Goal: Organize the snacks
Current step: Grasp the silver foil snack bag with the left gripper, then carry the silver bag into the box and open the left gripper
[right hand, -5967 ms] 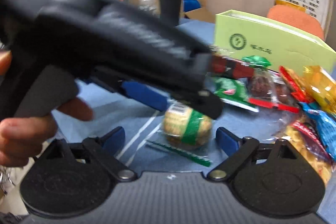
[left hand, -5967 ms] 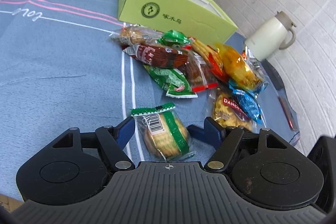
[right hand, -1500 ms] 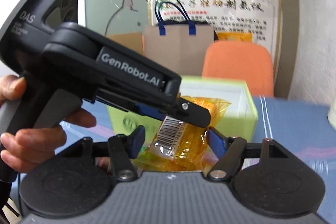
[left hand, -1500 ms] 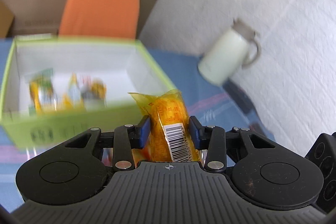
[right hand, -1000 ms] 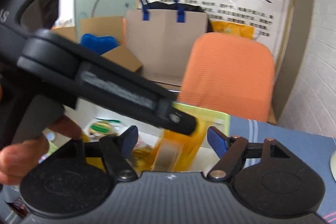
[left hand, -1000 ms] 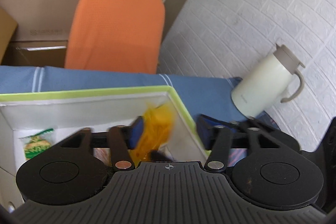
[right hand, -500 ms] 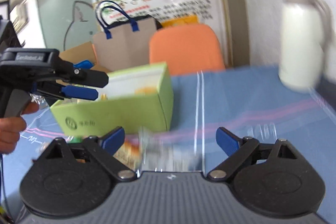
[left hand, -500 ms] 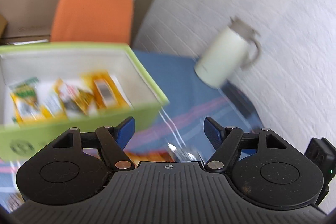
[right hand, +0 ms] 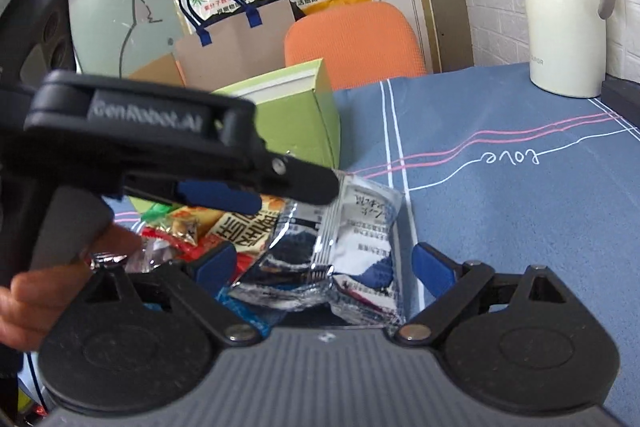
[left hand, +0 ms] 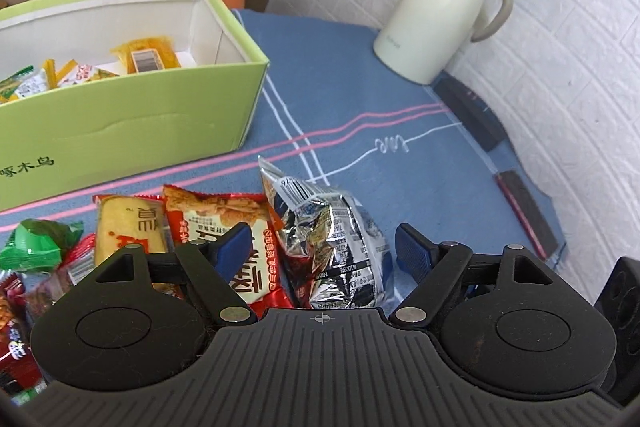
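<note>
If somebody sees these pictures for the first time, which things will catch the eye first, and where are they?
The silver packet stands out first, lying on the blue cloth between the open fingers of the left gripper, at the right end of a heap of snacks. Behind the heap sits the green box, open, with a yellow packet inside. A cream jug stands by the white wall at the far right.

Bare cloth [left hand: 360,99] between green box [left hand: 120,123] and jug [left hand: 436,15].

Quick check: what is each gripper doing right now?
Left gripper: open, empty, around the silver packet.
Right gripper: open, empty.
</note>
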Demonstrator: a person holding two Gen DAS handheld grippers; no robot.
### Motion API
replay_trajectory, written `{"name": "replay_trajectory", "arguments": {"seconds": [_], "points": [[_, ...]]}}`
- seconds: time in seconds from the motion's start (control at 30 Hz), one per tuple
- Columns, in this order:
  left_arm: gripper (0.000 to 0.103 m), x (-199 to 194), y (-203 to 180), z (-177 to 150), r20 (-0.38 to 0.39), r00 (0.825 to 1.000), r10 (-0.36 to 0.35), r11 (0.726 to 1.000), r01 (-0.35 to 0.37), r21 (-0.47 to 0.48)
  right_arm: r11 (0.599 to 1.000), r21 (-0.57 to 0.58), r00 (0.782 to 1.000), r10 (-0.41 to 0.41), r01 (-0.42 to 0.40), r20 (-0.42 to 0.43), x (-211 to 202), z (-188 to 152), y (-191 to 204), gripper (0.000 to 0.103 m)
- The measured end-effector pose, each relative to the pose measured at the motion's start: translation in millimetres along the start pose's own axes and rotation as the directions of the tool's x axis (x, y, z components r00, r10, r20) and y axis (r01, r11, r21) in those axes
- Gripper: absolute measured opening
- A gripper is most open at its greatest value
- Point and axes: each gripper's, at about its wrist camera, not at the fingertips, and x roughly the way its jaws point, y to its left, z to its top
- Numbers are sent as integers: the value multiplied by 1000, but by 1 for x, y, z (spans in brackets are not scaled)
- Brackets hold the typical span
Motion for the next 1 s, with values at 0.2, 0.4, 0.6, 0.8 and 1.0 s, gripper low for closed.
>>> {"name": "replay_trajectory", "arguments": {"seconds": [0.2,0.4,0.6,0.8,1.0], "points": [[66,14,-11,-1,-8,997,77,996,-77,42,999,14,999,37,-36,-33,18,-3,-2,93],[64,19,-6,1,-14,998,53,998,-53,41,999,11,998,47,-47,-39,24,-3,-5,93],[64,20,-5,1,-13,999,41,998,-41,42,999,3,998,42,-42,-39,25,-4,-4,93],[40,18,-9,-3,0,1000,28,998,-28,57,997,-16,996,76,-76,-36,23,-5,2,83],[38,-4,-12,-5,35,997,-74,997,74,15,997,-78,999,4,-1,39,-10,1,17,82]]}}
